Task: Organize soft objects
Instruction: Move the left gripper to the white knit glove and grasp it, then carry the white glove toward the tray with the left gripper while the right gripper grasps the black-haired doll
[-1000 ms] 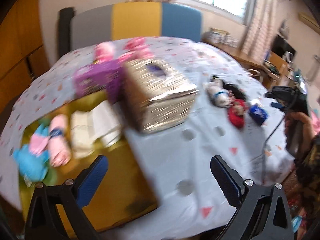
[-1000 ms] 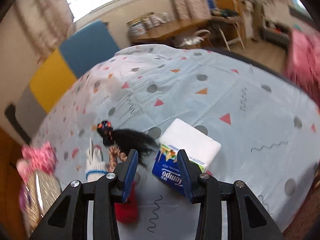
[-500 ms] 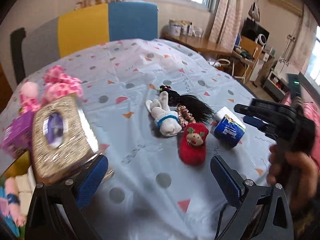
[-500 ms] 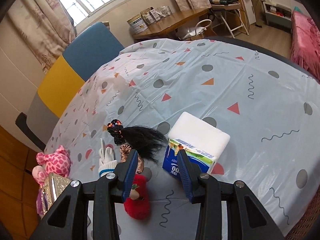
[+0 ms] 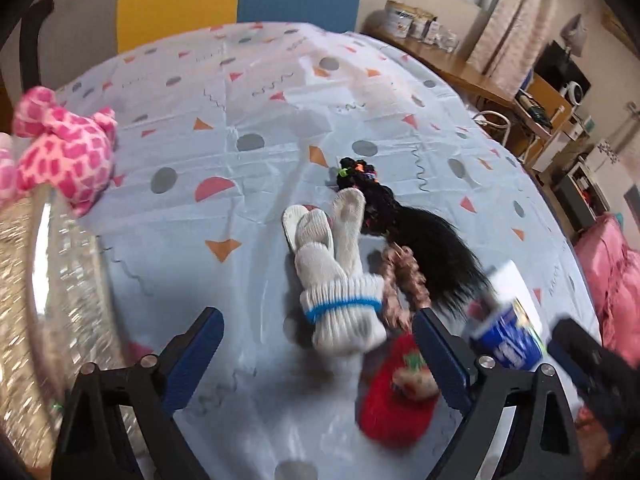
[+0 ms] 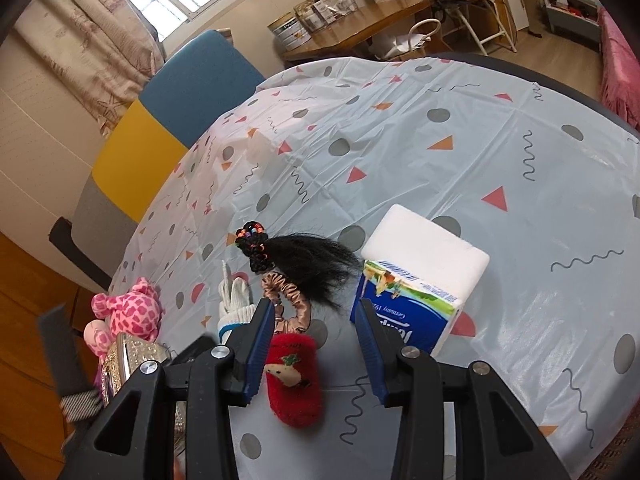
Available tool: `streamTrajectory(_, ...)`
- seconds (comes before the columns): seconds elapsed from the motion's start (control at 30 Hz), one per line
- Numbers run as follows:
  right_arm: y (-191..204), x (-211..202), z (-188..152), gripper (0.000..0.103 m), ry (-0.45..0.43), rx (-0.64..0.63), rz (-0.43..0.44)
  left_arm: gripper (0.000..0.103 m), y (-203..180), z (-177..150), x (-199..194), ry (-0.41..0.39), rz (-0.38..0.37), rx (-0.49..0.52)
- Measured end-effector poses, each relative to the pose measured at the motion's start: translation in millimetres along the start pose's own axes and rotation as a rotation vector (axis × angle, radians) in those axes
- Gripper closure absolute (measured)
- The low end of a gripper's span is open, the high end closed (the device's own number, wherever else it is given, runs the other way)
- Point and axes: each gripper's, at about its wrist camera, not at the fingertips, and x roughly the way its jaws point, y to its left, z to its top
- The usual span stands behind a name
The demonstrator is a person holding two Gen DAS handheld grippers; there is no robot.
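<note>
A rolled white glove with a blue band lies on the patterned tablecloth, just ahead of my open, empty left gripper. Beside it lie a tan scrunchie, a black hairpiece and a red plush sock. My right gripper is open and empty above the red sock, with the scrunchie, hairpiece and glove beyond it. A blue-and-white tissue pack sits right of the right gripper and shows in the left wrist view too.
A pink spotted plush toy and a glittery silver tissue box stand at the left; both show in the right wrist view, the toy and the box. A colour-block chair stands behind the table.
My left gripper has swung right from the tray side and closed in on the white glove. My right gripper has moved slightly closer over the red sock.
</note>
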Motion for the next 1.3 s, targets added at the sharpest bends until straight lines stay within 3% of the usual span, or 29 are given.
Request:
streamTrajectory(0.13, -1.6, 1.9, -0.2, 0.061, 0.015, 0.014, 0.015, 0.018, -0.7, 12.3, 26.7, 0.039, 0.002, -0.023)
streamTrajectory(0.23, -3.3, 2.3, 0.1, 0.061, 0.019, 0.025, 0.019, 0.058, -2.4, 15.9, 49.4, 0.09, -0.005, -0.027)
streamTrajectory(0.3, -4.8, 2.8, 0.4, 0.061, 0.019, 0.031, 0.02, 0.066, -2.0, 15.2, 62.4, 0.118, -0.009, -0.022)
streamTrajectory(0.43, -6.1, 3.0, 0.4, 0.061, 0.02, 0.035, 0.021, 0.067, 1.9, 14.3, 61.3, 0.108, -0.024, -0.02)
streamTrajectory(0.6, -3.1, 4.7, -1.5, 0.061, 0.032, 0.02, 0.021, 0.067, 18.4, 36.0, 25.7, 0.037, -0.045, -0.056)
streamTrajectory(0.8, -1.8, 8.1, -3.9, 0.061, 0.044, 0.007, 0.001, 0.067, 56.4, 76.2, -30.6, -0.079, 0.02, -0.101)
streamTrajectory(1.03, 21.2, 26.2, 0.6, 0.061, 0.107, -0.105, -0.009, 0.067, 145.4, 89.5, -95.8, -0.195, 0.108, -0.209)
streamTrajectory(1.17, 53.2, 46.8, 21.8, 0.061, 0.088, -0.291, -0.052, 0.067, 198.6, 77.1, -130.7, -0.251, 0.183, -0.24)
streamTrajectory(1.3, 72.7, 88.5, 41.5, 0.061, 0.141, -0.409, -0.09, 0.067, 252.3, 50.0, -155.2, -0.26, 0.239, -0.288)
